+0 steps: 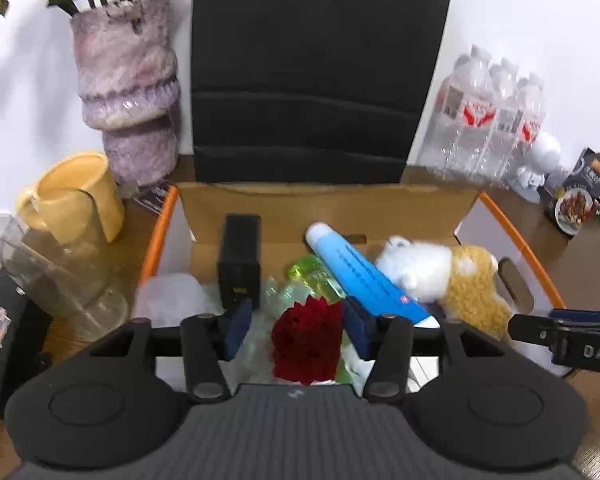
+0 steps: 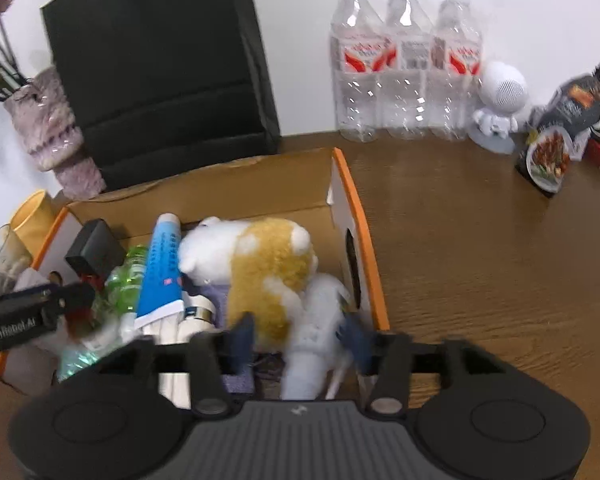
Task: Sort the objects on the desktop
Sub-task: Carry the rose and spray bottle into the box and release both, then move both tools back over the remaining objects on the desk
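A cardboard box [image 1: 518, 236] with orange rims holds the sorted items. In it lie a red artificial flower [image 1: 306, 344], a blue and white tube [image 1: 360, 276], a green clear bottle [image 1: 312, 278], a black block [image 1: 240, 264] and a white and tan plush toy [image 1: 452, 276]. My left gripper [image 1: 297, 330] hangs open over the flower, its blue pads clear of the petals. In the right wrist view my right gripper [image 2: 299, 340] is open above a white device [image 2: 312, 332] beside the plush toy [image 2: 268, 276], inside the box [image 2: 360, 220].
A fuzzy purple vase [image 1: 128, 92], a yellow cup [image 1: 76, 192] and a glass jar [image 1: 60, 256] stand left of the box. A black chair back [image 1: 312, 72] rises behind it. Water bottles [image 2: 404, 64], a white figurine [image 2: 498, 100] and a dark sauce pouch [image 2: 560, 132] line the wooden desk [image 2: 480, 260].
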Demonstrator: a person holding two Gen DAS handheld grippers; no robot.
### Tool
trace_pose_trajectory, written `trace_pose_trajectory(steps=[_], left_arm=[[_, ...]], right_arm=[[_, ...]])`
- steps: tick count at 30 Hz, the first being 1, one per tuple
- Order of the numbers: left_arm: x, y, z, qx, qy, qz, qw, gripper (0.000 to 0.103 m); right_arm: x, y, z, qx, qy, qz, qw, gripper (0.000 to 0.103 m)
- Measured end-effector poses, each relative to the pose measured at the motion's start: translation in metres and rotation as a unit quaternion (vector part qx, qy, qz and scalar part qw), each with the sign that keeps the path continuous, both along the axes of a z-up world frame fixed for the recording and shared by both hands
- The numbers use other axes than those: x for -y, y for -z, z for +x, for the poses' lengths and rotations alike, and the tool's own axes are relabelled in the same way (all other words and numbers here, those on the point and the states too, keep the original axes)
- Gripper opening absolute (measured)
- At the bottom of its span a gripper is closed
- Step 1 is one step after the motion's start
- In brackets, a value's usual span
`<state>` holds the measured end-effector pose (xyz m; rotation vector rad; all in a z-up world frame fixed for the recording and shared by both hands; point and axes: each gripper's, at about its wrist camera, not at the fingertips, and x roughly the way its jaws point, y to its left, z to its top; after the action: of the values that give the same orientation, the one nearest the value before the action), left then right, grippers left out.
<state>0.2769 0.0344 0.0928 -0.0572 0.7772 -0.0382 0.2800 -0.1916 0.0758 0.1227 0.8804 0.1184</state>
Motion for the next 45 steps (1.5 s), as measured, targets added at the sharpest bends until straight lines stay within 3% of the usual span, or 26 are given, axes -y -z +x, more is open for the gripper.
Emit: trace_pose_trajectory(steps=[7, 10, 12, 15, 19, 32, 39, 42, 45], left_arm=[[0.002, -0.014, -0.008, -0.039, -0.002, 0.011, 0.9992, 0.072], [0.007, -0.022, -0.019, -0.042, 0.003, 0.022, 0.9989, 0.083], [0.010, -0.028, -0.028, -0.043, 0.008, 0.024, 0.9988, 0.083], [0.010, -0.036, -0.042, -0.036, 0.012, 0.011, 0.9992, 0.095], [0.010, -0.041, -0.060, -0.037, 0.014, 0.009, 0.9992, 0.096], [0.016, -0.059, -0.136, -0.015, 0.017, 0.013, 0.9997, 0.096], [0.026, -0.034, -0.198, 0.009, 0.015, 0.026, 0.9995, 0.097], [0.026, -0.010, -0.239, 0.064, 0.012, 0.025, 0.9975, 0.103], [0.026, 0.024, -0.265, 0.080, 0.002, 0.016, 0.9967, 0.103]], right_arm=[[-0.007, -0.026, -0.008, 0.002, -0.024, 0.000, 1.000, 0.068], [-0.013, -0.032, -0.017, -0.009, -0.047, -0.008, 0.999, 0.075], [-0.015, -0.035, -0.024, -0.012, -0.055, -0.007, 0.998, 0.077], [-0.016, -0.041, -0.034, -0.012, -0.056, -0.003, 0.998, 0.080], [-0.018, -0.047, -0.047, -0.016, -0.056, 0.002, 0.998, 0.084], [-0.025, -0.061, -0.113, 0.003, -0.067, -0.006, 0.998, 0.085], [-0.018, -0.040, -0.172, 0.026, -0.061, -0.019, 0.998, 0.087], [-0.013, -0.013, -0.209, 0.062, -0.065, -0.012, 0.996, 0.089], [-0.007, 0.023, -0.237, 0.094, -0.050, -0.015, 0.994, 0.090]])
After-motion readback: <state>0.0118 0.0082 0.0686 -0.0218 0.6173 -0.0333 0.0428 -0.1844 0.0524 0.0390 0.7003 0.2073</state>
